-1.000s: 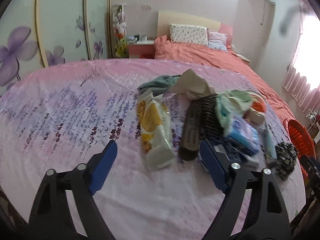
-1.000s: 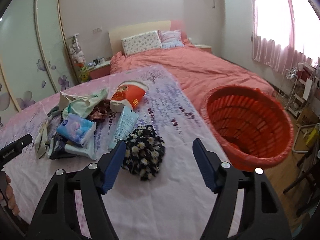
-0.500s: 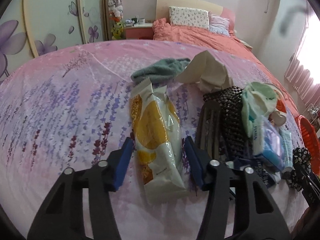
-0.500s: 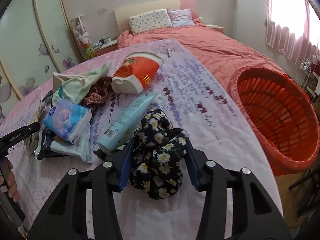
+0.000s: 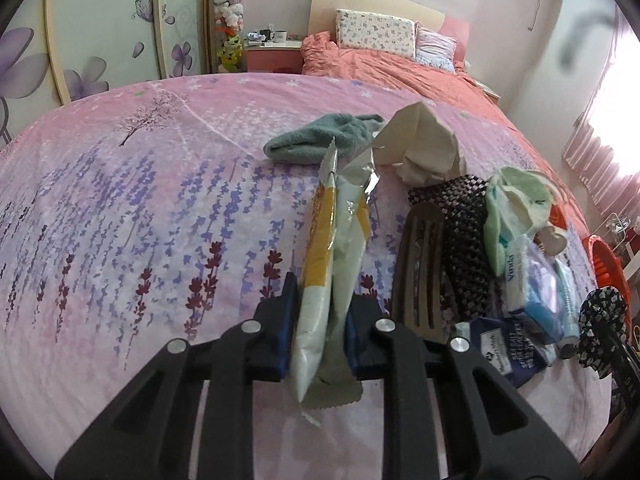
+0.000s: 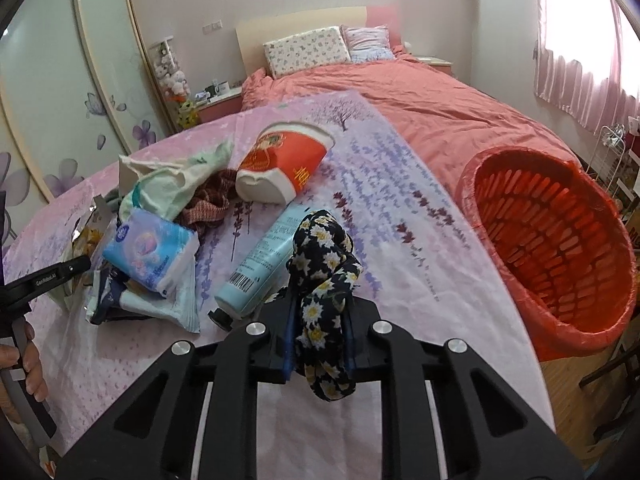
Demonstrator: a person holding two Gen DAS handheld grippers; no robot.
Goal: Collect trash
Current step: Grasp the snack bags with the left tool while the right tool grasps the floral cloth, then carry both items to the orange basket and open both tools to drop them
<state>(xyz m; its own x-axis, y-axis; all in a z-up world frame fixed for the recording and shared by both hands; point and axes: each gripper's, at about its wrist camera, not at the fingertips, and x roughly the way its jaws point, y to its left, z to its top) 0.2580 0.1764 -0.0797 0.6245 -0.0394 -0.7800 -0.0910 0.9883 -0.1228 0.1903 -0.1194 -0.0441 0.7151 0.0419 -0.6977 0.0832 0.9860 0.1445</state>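
Note:
A yellow-and-white snack bag (image 5: 334, 248) lies on the pink flowered sheet (image 5: 140, 208). My left gripper (image 5: 320, 320) is closing on its near end, and the blue pads squeeze the bag between them. A black cloth with white daisies (image 6: 322, 280) stands bunched up between the blue pads of my right gripper (image 6: 318, 332), whose jaws are closing and pinch it. A red slatted basket (image 6: 560, 248) stands to the right of the bed. In the left wrist view the daisy cloth (image 5: 602, 326) shows at the far right.
A pile lies between the grippers: light blue tube (image 6: 266, 258), tissue pack (image 6: 150, 250), red-and-white paper cup (image 6: 284, 166), pale green cloth (image 6: 172, 184), brown comb (image 5: 420, 264), black woven piece (image 5: 466, 232), grey-green towel (image 5: 324, 138), crumpled beige paper (image 5: 420, 144). A hand (image 6: 24, 364) holds the left tool.
Both grippers moved forward and down onto the bed and their jaws narrowed from wide open: the left around the snack bag, the right around the daisy cloth, now bunched upright.

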